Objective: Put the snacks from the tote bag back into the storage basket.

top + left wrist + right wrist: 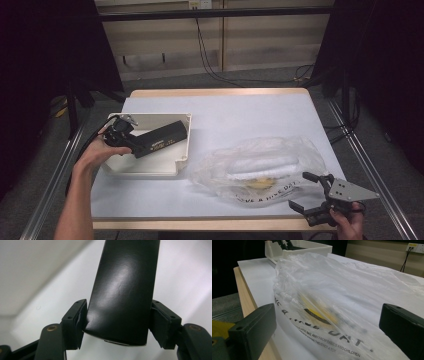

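Note:
My left gripper (136,145) (118,325) is shut on one end of a long black box (165,136) (125,290). It holds the box slanted over a cream tray (150,171) at the table's left. At the near right edge my right gripper (306,191) (328,327) stands open, its jaws wide apart, just short of a clear plastic bag (260,167) (332,297). The bag carries black print and holds something white and something yellow. The bag's near end lies in front of the open jaws, and nothing is clamped between them.
The tray (299,246) sits beyond the bag in the right gripper view. The white table top (240,112) has a wooden front edge (200,224). Metal frame rails run along both sides, and cables lie on the floor behind.

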Demonstrator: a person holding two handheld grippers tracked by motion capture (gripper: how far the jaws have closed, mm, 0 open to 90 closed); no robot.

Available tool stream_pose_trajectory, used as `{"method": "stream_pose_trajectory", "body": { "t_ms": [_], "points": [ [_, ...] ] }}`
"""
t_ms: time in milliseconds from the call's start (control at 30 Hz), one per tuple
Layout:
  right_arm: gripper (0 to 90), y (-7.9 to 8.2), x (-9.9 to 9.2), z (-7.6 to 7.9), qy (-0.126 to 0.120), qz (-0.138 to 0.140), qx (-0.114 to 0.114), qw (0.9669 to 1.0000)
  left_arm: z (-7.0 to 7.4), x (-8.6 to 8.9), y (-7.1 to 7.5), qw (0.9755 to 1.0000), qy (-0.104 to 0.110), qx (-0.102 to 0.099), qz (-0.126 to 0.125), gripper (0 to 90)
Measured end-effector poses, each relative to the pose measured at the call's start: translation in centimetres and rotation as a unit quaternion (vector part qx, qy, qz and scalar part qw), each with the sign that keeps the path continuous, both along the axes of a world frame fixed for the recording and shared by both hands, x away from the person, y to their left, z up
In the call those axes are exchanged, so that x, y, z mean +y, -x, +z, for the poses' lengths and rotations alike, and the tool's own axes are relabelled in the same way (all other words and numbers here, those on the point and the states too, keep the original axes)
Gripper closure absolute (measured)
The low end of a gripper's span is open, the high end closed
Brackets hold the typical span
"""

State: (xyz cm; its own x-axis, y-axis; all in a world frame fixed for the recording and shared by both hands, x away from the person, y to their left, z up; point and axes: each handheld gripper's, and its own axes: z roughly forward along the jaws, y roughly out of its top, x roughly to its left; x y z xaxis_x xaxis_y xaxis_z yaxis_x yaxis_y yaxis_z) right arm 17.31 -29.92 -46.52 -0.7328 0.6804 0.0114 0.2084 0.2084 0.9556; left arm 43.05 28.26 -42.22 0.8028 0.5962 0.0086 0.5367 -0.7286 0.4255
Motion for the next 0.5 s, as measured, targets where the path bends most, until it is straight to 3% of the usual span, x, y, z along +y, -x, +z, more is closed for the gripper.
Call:
{"method": "stream_pose_trajectory", "body": {
  "t_ms": [33, 133, 167, 367, 500],
  "points": [
    [0.6, 0.0, 0.0, 0.0, 0.000, 0.001, -0.001, 1.0000, 0.0, 0.0, -0.1, 0.9999, -0.009, 0.001, -0.004, 35.4],
    [0.6, 0.0, 0.0, 0.0, 0.000, 0.000, -0.001, 1.0000, -0.3, 0.0, -0.4, 0.9998, -0.009, -0.002, 0.020, 32.9],
    [0.6, 0.0, 0.0, 0.0, 0.000, 0.000, -0.001, 1.0000, -0.2, 0.1, -0.6, 0.9996, -0.019, -0.009, 0.021, 31.7],
    [0.6, 0.0, 0.0, 0.0, 0.000, 0.002, -0.001, 1.0000, -0.4, 0.3, -1.1, 0.9979, -0.016, 0.001, 0.062, 26.8],
    [0.6, 0.0, 0.1, 0.0, 0.001, 0.001, -0.001, 1.0000, -0.4, -0.1, -1.4, 0.9982, -0.016, 0.000, 0.058, 25.8]
  ]
}}
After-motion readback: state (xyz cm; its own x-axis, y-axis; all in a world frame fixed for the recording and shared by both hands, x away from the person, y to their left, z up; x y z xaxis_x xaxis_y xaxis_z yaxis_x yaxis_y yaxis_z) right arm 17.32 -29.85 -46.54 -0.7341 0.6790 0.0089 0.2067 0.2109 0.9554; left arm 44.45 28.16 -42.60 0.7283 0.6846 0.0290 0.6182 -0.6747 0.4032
